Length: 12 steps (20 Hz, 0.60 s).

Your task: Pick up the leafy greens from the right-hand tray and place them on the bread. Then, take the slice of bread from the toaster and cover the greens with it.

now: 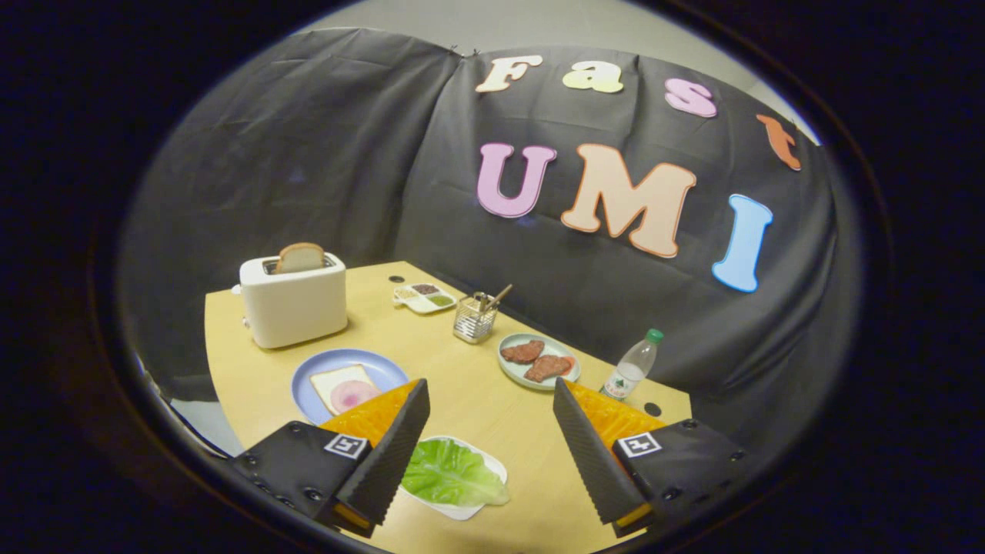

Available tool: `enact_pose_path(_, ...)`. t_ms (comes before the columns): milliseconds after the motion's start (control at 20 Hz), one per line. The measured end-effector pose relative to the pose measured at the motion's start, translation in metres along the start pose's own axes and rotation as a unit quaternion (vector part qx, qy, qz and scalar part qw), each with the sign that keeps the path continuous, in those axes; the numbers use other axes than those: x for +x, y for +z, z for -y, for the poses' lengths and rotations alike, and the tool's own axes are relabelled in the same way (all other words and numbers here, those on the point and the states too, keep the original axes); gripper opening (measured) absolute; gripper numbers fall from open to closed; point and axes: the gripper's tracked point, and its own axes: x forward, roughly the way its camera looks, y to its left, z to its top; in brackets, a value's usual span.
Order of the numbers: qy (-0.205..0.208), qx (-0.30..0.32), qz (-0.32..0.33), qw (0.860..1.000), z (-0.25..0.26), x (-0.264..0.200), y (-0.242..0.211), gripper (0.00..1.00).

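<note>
Green and crinkled, the lettuce leaf (pixel 450 475) lies on its small white tray (pixel 492 465), low between my gripper's (pixel 491 400) fingers and closer to the left one, whose ridged inner face partly overlaps the tray's near-left side. My fingers are spread wide with nothing held, and both ride above the leaf, not touching it. That is the relation my next move turns on, as I judge it: the leaf sits beneath and slightly left of the midline of my open jaws, so I would need to drop down and shift a little left to centre it. Its long axis seems to run across from left finger toward right, angled a touch away from me, so the jaws would close along its length and not across it; a small twist may give a better bite. Beyond the leaf and to its left, just past my left fingertip, is the blue plate (pixel 308 381) with the slice of bread (pixel 331 381) and a round of ham (pixel 354 395) on it, where the leaf must go. Farther from the leaf on that side stands the white toaster (pixel 294 306) with the second slice (pixel 300 257) poking up. Off to the leaf's far right are a plate of meat (pixel 539 361) and a water bottle (pixel 631 367).
</note>
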Motion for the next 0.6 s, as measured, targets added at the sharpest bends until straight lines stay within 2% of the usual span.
enact_pose_path(600, 0.072, -0.010, -0.104, 0.992, -0.026, 0.046, -0.091, 1.00)
